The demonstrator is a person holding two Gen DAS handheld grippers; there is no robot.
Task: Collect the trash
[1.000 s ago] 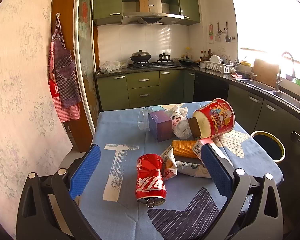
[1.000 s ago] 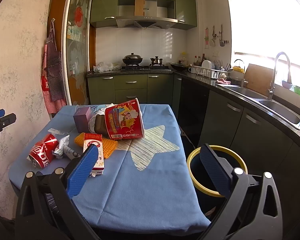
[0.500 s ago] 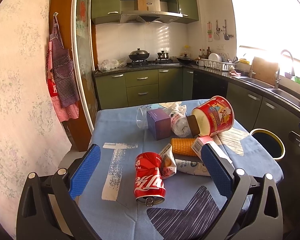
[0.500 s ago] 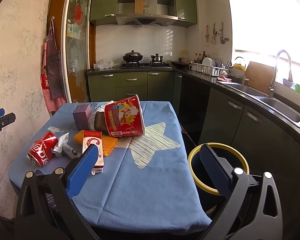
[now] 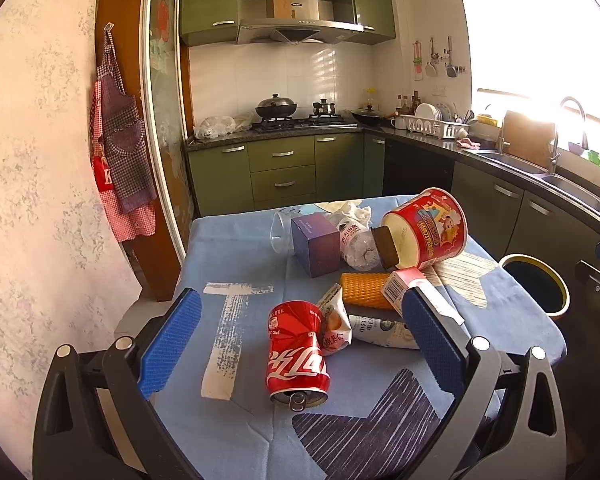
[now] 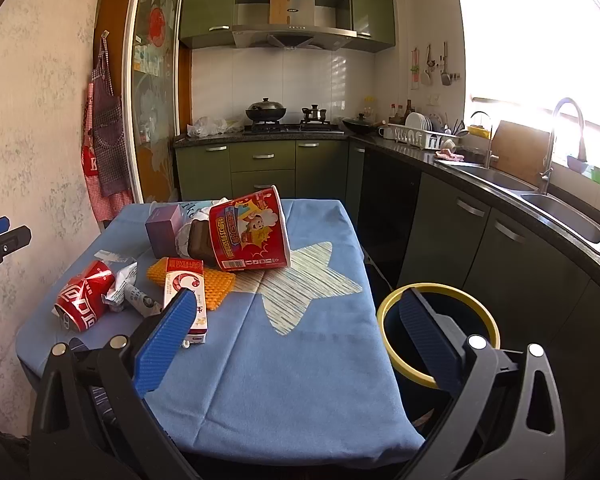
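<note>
A pile of trash lies on the blue tablecloth (image 5: 228,256). A crushed red cola can (image 5: 297,352) lies nearest, between the fingers of my open left gripper (image 5: 300,328), which hovers above it. Behind it are a crumpled wrapper (image 5: 334,326), a white tube (image 5: 380,332), an orange mesh pad (image 5: 362,290), a red-white carton (image 6: 184,284), a purple box (image 5: 315,245) and a tipped red noodle cup (image 5: 428,228). My right gripper (image 6: 296,328) is open and empty over the table's near right edge, beside the yellow-rimmed bin (image 6: 440,332).
The bin stands on the floor right of the table, also in the left wrist view (image 5: 536,284). Green cabinets and a counter with a sink (image 6: 560,216) run along the right. A wall with a hanging apron (image 5: 120,152) is on the left.
The left gripper has edged slightly lower and closer toward the cola can. The right gripper has barely shifted. Both stay open.
</note>
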